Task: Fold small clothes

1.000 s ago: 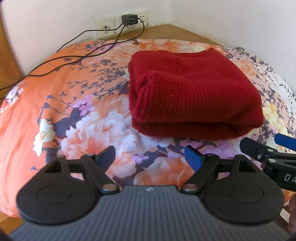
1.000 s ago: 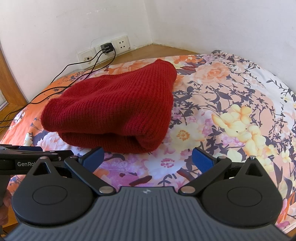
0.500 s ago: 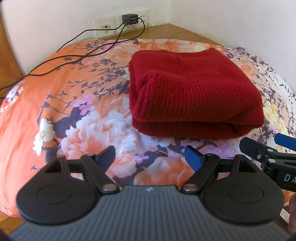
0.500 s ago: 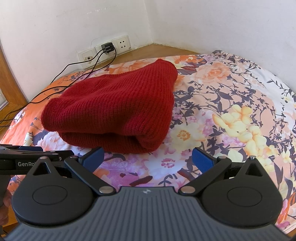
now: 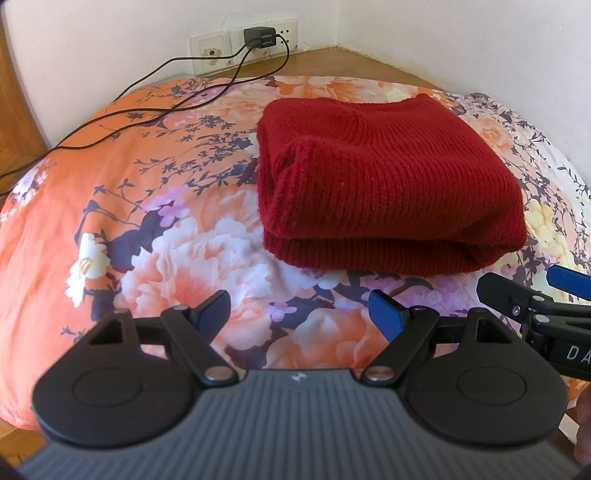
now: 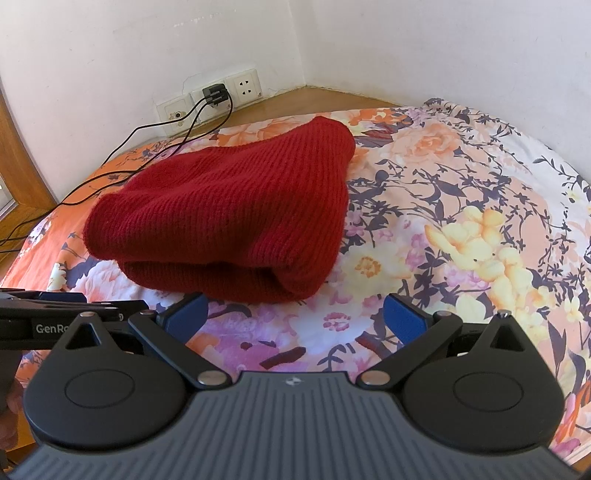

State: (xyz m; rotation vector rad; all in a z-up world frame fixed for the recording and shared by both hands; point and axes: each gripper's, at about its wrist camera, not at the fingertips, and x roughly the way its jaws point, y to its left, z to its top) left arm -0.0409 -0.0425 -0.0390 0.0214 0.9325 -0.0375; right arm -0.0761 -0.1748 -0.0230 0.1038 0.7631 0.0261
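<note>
Floral bedsheet [image 5: 155,206] in a corner by the wall sockets, red knit sweater [image 5: 384,184] sitting folded in the middle, a bit toward the far side. Left gripper [image 5: 299,308] and right gripper [image 6: 293,314] both spread wide, empty, just near of it. Looks soft, thick and floppy, so I'd pinch the near folded edge

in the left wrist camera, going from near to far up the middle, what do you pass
Left tool → floral bedspread → folded red knit garment → wooden ledge → wall sockets with the black charger.
</note>
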